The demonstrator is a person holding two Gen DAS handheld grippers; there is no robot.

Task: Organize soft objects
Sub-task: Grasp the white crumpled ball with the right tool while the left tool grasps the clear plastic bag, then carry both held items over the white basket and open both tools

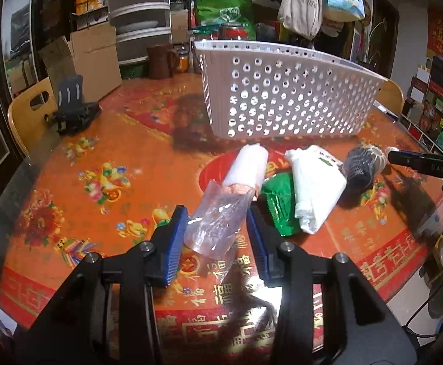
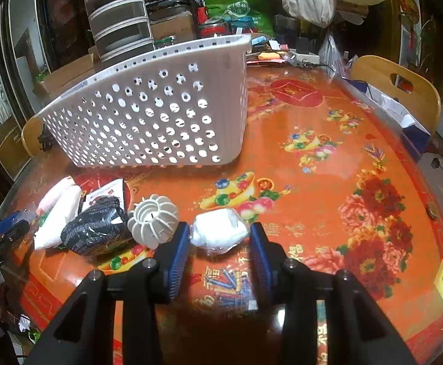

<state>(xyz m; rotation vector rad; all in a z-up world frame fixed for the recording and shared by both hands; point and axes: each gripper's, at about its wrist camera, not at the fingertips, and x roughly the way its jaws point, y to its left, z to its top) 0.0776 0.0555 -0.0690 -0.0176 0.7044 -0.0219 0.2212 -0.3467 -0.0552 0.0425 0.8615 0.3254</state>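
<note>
Left gripper (image 1: 216,228): ribbed blue fingers (image 1: 175,243) clamped on a crinkly clear plastic bag (image 1: 215,222), thin film, shiny, the neck end leading up to a white roll (image 1: 248,164) lying on the counter (image 1: 105,152). Right gripper (image 2: 219,237): same ribbed blue pads, closed against both sides of a soft white bundle (image 2: 218,228) wrapped in clear film, lumpy and rounded, sitting on the counter. Counter is round, covered with a glossy red-orange printed cloth under a clear sheet, flower and fruit motifs, lots of glare. Rest of the soft stuff sits in a loose heap between the two grippers: a flat green foil packet (image 1: 279,203), a folded white plastic bag (image 1: 315,188) touching it, a dark knitted bundle (image 2: 99,225) in clear wrap, and beside that a hard-looking white ribbed ball (image 2: 154,219) with slotted vanes. White plastic basket (image 1: 282,97), rigid, walls punched with round holes, stands upright just behind the heap, between it and the far clutter. A black stand (image 1: 72,106) sits at the counter's left edge, well apart. Wooden chair backs (image 2: 398,91) at either side. Behind: cardboard boxes (image 1: 84,57), stacked drawers (image 1: 142,21), hanging cloth bags (image 1: 303,3). Nothing lies between either gripper and the basket wall except the heap itself.
</note>
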